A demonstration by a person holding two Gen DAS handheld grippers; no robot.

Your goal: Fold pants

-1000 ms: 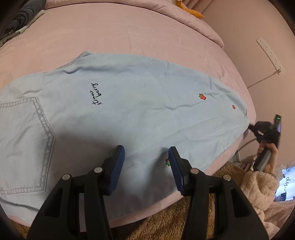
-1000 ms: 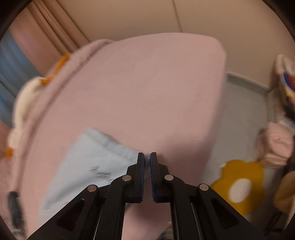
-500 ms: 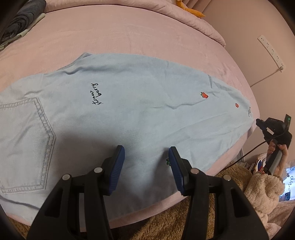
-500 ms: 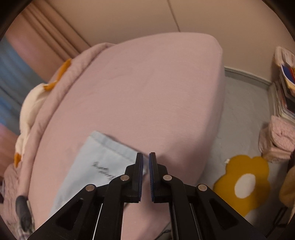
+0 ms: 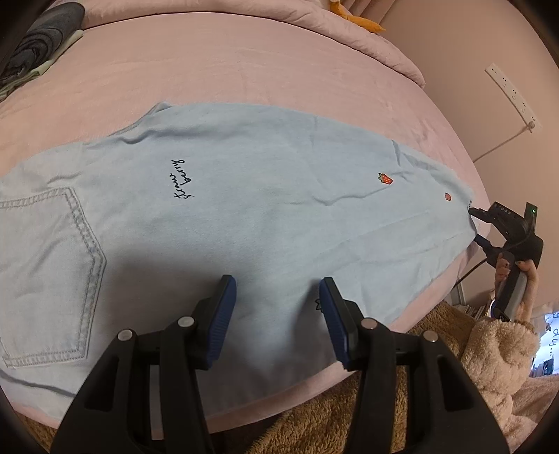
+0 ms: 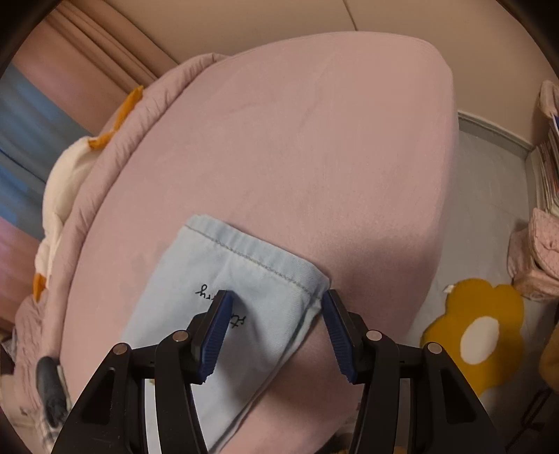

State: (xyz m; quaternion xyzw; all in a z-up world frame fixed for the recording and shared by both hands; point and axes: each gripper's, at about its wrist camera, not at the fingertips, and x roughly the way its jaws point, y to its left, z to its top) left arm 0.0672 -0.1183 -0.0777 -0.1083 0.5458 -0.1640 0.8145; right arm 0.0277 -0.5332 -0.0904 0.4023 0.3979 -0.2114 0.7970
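Light blue denim pants [image 5: 244,195] lie flat on the pink bed [image 5: 244,70], folded lengthwise, back pocket at the left, hem at the right. My left gripper [image 5: 277,304] is open and empty, just above the pants' near edge mid-leg. My right gripper [image 6: 277,317] is open over the hem end of the pants [image 6: 244,269], holding nothing. It also shows in the left wrist view [image 5: 482,223] at the hem's right corner.
A pink quilt [image 5: 279,24] with an orange-and-white plush lies along the bed's far side. Dark folded clothes [image 5: 38,45] sit at the far left. A brown fleece [image 5: 332,419] is below the bed's near edge. A yellow flower rug [image 6: 475,335] lies on the floor.
My right gripper was shut at the hem corner and has opened, letting the hem lie flat on the bed. My left gripper has stayed open in place.
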